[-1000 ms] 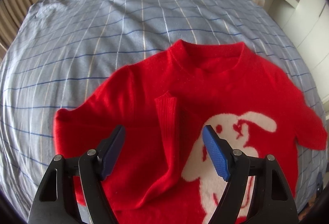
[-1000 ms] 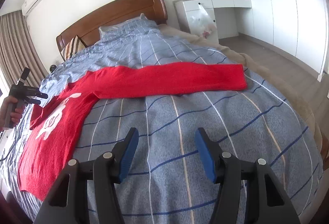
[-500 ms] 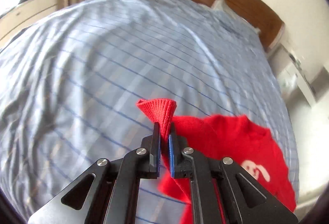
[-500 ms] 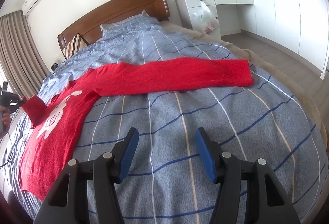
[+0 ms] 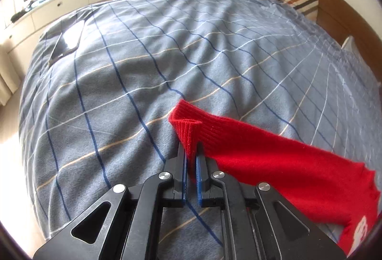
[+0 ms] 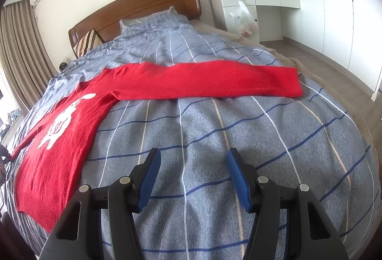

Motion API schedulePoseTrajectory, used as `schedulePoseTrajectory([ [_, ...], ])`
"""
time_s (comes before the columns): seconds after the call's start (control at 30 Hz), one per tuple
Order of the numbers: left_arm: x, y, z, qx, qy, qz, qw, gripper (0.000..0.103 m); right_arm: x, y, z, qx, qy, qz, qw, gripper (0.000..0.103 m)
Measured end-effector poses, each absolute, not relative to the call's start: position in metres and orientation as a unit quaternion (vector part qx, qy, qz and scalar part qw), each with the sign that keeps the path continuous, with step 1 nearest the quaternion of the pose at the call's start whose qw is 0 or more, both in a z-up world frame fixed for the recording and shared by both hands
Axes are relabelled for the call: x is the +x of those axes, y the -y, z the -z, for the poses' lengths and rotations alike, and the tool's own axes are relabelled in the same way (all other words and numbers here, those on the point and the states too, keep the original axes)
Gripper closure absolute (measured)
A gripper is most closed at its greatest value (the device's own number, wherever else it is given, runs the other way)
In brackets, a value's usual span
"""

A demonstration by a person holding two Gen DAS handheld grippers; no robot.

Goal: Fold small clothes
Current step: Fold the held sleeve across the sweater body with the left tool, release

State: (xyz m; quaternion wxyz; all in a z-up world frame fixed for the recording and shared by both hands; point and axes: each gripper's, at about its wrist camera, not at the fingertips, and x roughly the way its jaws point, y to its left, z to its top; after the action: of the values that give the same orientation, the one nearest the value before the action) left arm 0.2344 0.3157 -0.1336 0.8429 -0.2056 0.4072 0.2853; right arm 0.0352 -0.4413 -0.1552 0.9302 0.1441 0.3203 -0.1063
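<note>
A bed (image 6: pixel 238 140) under a blue-grey checked cover carried everything. The red sweater (image 6: pixel 59 140) lay face up near the bed's left edge as the right wrist view showed it, its white figure uppermost. One sleeve (image 6: pixel 210 83) ran flat across the bed toward the right edge, probably spread so the garment lay open and square for folding. The other sleeve (image 5: pixel 274 155) was drawn out over the cover toward the window side, likely to straighten it the same way. The left gripper (image 5: pixel 190 152) pointed steeply down, its jaws clamped on that sleeve's ribbed cuff (image 5: pixel 188 131). The right gripper (image 6: pixel 192 176) hovered over bare cover near the foot edge, angled downward, jaws about half apart and holding nothing. A dark flat object, perhaps a phone (image 5: pixel 68 41), lay near the far corner.
</note>
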Motion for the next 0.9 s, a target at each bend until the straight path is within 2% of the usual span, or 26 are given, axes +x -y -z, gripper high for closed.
schedulePoseTrajectory([
  [0.2,0.235,-0.326,0.157,-0.213,-0.414,-0.278,0.84,0.098,0.035,0.441,0.156,0.141,-0.322,0.111,0.93,0.046],
  [0.53,0.233,-0.327,0.164,-0.211,-0.402,-0.268,0.85,0.097,0.038,0.439,0.158,0.133,-0.326,0.121,0.928,0.045],
  [0.67,0.228,-0.33,0.161,-0.231,-0.388,-0.255,0.855,0.093,0.038,0.438,0.158,0.137,-0.327,0.118,0.927,0.044],
  [0.73,0.221,-0.33,0.154,-0.241,-0.39,-0.249,0.853,0.079,0.038,0.438,0.158,0.14,-0.326,0.116,0.928,0.042],
  [0.8,0.209,-0.325,0.142,-0.256,-0.392,-0.232,0.853,0.029,0.037,0.438,0.157,0.141,-0.323,0.115,0.929,0.039],
  [0.9,0.175,-0.302,0.113,-0.245,-0.352,-0.213,0.878,0.013,0.032,0.437,0.152,0.135,-0.31,0.121,0.933,0.037],
])
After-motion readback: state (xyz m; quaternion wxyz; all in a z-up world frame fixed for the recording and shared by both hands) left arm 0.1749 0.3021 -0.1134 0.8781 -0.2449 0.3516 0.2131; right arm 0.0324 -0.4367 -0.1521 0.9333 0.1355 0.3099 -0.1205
